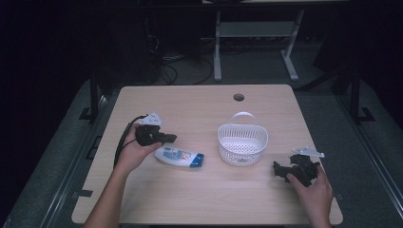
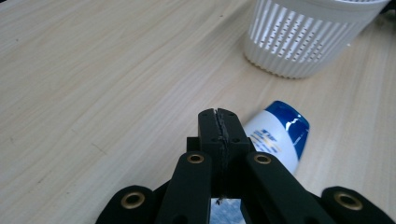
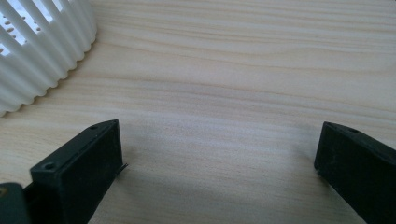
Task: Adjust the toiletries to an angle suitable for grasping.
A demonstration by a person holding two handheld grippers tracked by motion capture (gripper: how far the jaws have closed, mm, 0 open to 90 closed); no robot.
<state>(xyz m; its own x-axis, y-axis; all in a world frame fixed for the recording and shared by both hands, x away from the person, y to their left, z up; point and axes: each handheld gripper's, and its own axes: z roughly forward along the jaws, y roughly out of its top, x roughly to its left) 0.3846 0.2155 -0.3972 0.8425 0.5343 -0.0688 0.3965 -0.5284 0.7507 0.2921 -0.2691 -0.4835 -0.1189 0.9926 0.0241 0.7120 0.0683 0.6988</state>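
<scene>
High view: left gripper point(image 1: 170, 138) is hovering left of centre just above the bottle point(image 1: 179, 157); basket point(image 1: 243, 145) is sitting mid-frame.
Left gripper view: jaws are pressing together, empty; bottle point(image 2: 278, 135) is lying lower right.
Right gripper view: right gripper point(image 3: 219, 163) is standing spread wide over table point(image 3: 224, 84).

A pale wooden tabletop point(image 1: 190, 199) had a round cable hole point(image 1: 238, 97) near its far edge. Beyond it, a white desk frame point(image 1: 217, 52) stood on the grey floor point(image 1: 256, 66).
</scene>
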